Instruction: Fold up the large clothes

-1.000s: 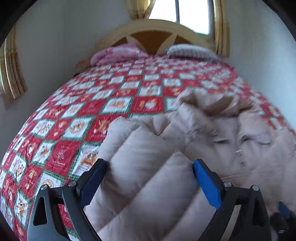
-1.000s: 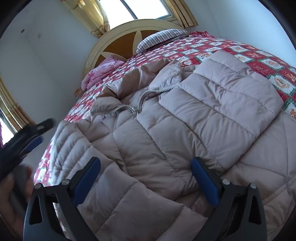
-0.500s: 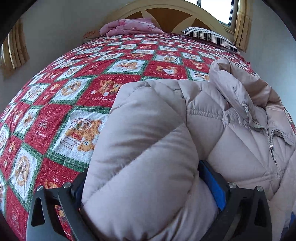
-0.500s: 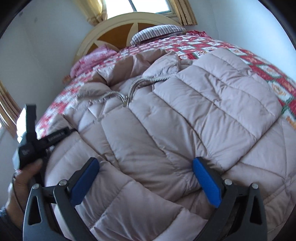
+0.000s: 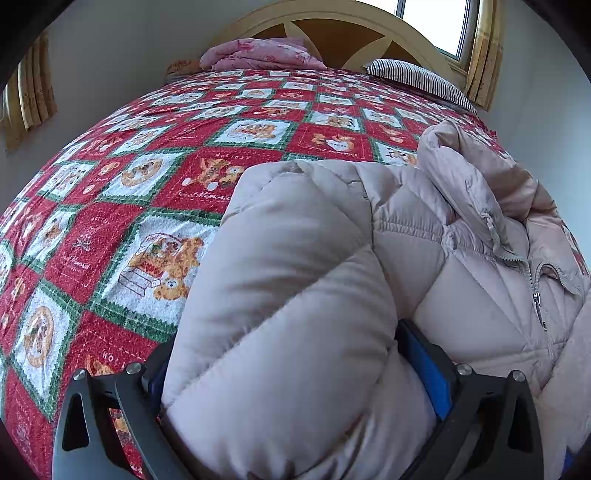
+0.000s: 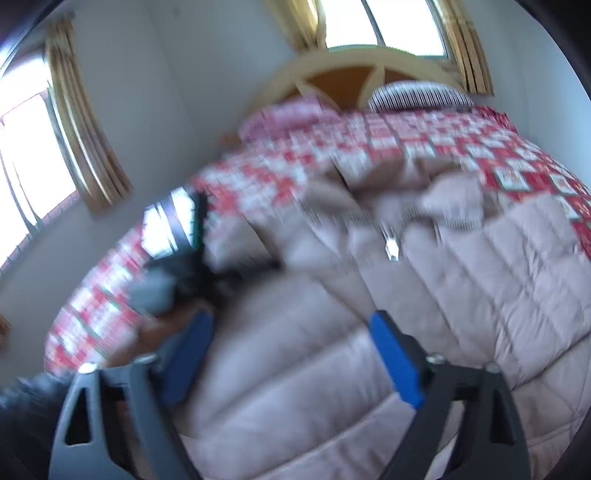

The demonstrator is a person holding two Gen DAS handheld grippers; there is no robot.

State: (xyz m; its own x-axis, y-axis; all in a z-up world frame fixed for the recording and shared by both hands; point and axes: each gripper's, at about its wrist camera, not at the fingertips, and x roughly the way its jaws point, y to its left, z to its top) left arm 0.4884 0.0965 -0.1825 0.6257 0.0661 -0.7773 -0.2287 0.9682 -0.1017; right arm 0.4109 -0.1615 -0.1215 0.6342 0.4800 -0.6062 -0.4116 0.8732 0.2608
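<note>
A pale pink quilted puffer jacket lies on the bed with its zipper and collar toward the headboard. My left gripper has its jaws spread wide around the jacket's puffy left sleeve, which fills the gap between the blue pads. In the blurred right wrist view the jacket spreads across the bed. My right gripper is open just above the jacket's lower front. The left gripper shows there as a dark blur at the jacket's left side.
The bed carries a red, white and green patchwork quilt. A pink pillow and a striped pillow lie by the arched wooden headboard. Curtained windows stand behind the headboard and on the left wall.
My left gripper has pushed forward and down onto the sleeve, which now fills its jaws. My right gripper has swung left quickly, blurring its view, and stays open.
</note>
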